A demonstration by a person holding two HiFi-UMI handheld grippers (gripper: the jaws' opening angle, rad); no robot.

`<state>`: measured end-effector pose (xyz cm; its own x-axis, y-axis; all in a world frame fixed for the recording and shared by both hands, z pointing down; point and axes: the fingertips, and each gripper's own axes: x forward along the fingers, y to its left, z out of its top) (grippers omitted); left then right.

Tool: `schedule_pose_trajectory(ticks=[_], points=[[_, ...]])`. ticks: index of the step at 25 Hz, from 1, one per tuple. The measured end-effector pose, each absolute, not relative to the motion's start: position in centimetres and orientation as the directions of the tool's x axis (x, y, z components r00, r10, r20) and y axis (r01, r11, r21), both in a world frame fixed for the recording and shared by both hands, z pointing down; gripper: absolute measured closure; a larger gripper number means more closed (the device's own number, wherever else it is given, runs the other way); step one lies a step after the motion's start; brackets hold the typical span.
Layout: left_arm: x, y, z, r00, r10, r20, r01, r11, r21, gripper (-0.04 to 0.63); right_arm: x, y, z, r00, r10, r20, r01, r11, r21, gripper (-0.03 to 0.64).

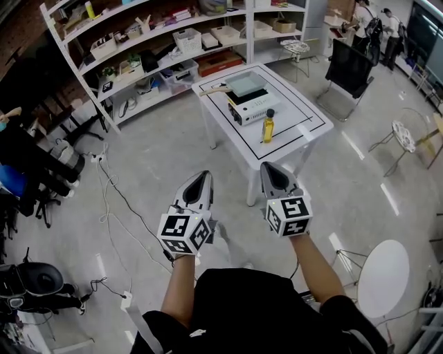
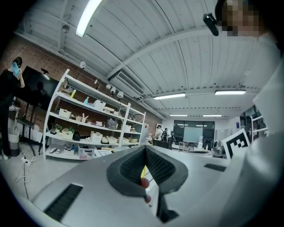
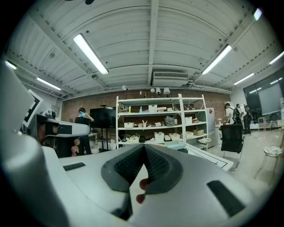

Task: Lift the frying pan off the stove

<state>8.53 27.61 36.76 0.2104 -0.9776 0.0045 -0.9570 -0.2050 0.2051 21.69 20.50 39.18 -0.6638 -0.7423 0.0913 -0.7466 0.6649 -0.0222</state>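
1. At the far left edge of the head view, a dark-clothed person (image 1: 28,162) is cut off by the frame and hard to make out.
2. In the upper left, a white shelving unit (image 1: 83,69) runs out of the frame at the top. It carries bins, trays and a white slatted basket (image 1: 187,40). What they hold is too small to tell.
3. Left of the lower centre, the left gripper (image 1: 201,175) is held over bare floor. In the left gripper view its ribbed pads (image 2: 133,166) are pressed together at the tip with nothing clamped. A yellow sliver shows through the notch beneath them, and what it is cannot be told.
4. Just right of it, the right gripper (image 1: 270,167) is held at the same height. The right gripper view shows its pads (image 3: 157,165) closed on each other, holding nothing.
5. Above the centre stands a white table (image 1: 308,114) marked with a black outline. On it is a white stove (image 1: 255,108), and the frying pan (image 1: 246,84) sits on top with its wooden handle pointing left. The pan's pale inside shows no readable contents. The pan is well apart from both grippers.
6. A bottle (image 1: 268,127) of yellow liquid stands upright just below the stove in the frame.
7. On the right are a black chair (image 1: 349,66) and a round stool (image 1: 403,136). A white round table (image 1: 384,276) sits at the lower right. Small standing people (image 1: 367,21) are in the top right corner.
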Motion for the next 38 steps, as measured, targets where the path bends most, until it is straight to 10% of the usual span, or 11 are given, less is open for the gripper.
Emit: schedule_pose_trajectory(ticks=[38], points=[[-5.6, 2.5, 37.2, 0.305, -0.950, 0.067, -0.937, -0.287, 0.201, 0.584, 5.3, -3.0, 39.1, -0.671, -0.730, 0.133, -0.739, 0.673, -0.035, 0.620]])
